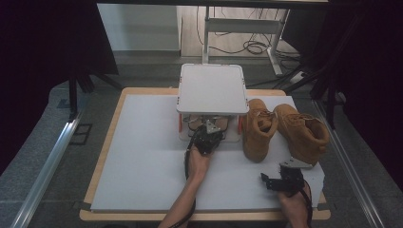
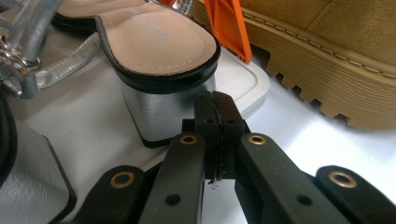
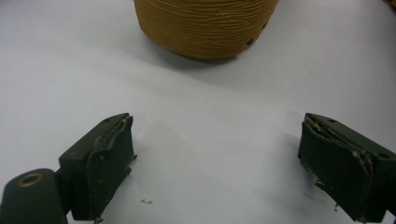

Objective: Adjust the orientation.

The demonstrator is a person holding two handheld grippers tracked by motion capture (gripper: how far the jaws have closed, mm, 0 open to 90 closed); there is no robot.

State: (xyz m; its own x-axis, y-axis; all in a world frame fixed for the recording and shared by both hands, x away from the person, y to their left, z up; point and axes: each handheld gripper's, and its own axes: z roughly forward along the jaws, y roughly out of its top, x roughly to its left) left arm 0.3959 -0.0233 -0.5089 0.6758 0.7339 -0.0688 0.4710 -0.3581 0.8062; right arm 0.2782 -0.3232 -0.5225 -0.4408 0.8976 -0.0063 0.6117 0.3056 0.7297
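In the high view the white lid of the small rack covers most of the sandals on the shelf below it, so their shape cannot be told there. In the left claw view the silver-heeled sandal is cut off by the top edge, and the tan boot by the top and right edges. In the right claw view only the boot's rounded sole end shows, cut off at the top.

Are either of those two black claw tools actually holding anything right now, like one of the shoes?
No. The left gripper is shut on nothing, its tips beside the silver sandal heel. The right gripper is open over bare table, short of the tan boot.
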